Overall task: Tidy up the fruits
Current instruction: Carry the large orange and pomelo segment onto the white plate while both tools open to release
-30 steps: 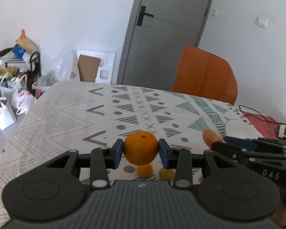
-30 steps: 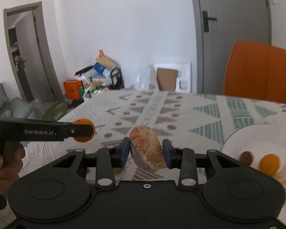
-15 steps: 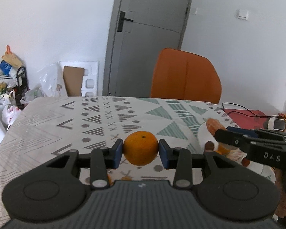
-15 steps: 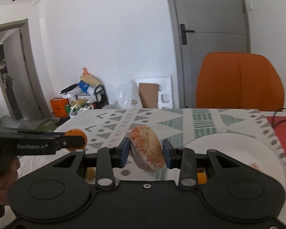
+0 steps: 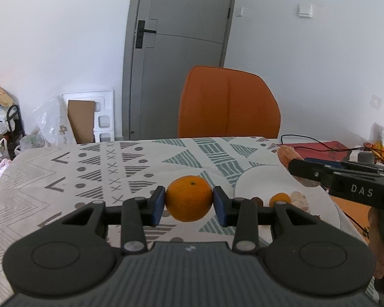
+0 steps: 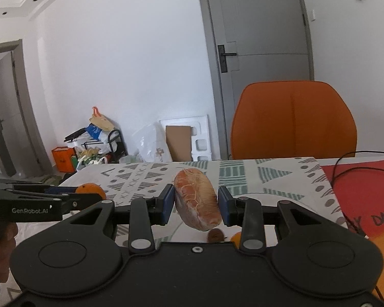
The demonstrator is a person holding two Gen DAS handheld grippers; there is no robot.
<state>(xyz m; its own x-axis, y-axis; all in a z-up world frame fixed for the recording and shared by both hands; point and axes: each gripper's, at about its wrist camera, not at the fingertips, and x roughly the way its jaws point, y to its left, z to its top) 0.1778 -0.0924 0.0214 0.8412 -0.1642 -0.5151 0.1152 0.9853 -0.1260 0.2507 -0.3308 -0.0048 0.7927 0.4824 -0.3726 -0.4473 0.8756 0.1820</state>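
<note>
My left gripper (image 5: pixel 189 200) is shut on a round orange (image 5: pixel 189 198), held above the patterned tablecloth. To its right lies a white plate (image 5: pixel 258 181) with a small orange fruit (image 5: pixel 280 199), a brown fruit (image 5: pixel 257 200) and a pale peeled piece (image 5: pixel 299 199). My right gripper (image 6: pixel 195 200) is shut on a pink-orange peeled fruit segment (image 6: pixel 197 198); it hangs over the plate, where the brown fruit (image 6: pixel 215 235) and the small orange fruit (image 6: pixel 236 236) peek out below. The left gripper with its orange (image 6: pixel 91 188) shows at the left of the right wrist view.
An orange chair (image 5: pixel 229 102) stands behind the table (image 5: pixel 110 163). A red mat (image 6: pixel 358 192) with a black cable (image 6: pixel 345 168) covers the table's right end. Bags and boxes (image 6: pixel 94 140) crowd the floor by the wall, next to a grey door (image 5: pixel 176 51).
Both grippers have swung to the right across the table with their fruit still held. The plate has come into view under the right gripper and beside the left one.
</note>
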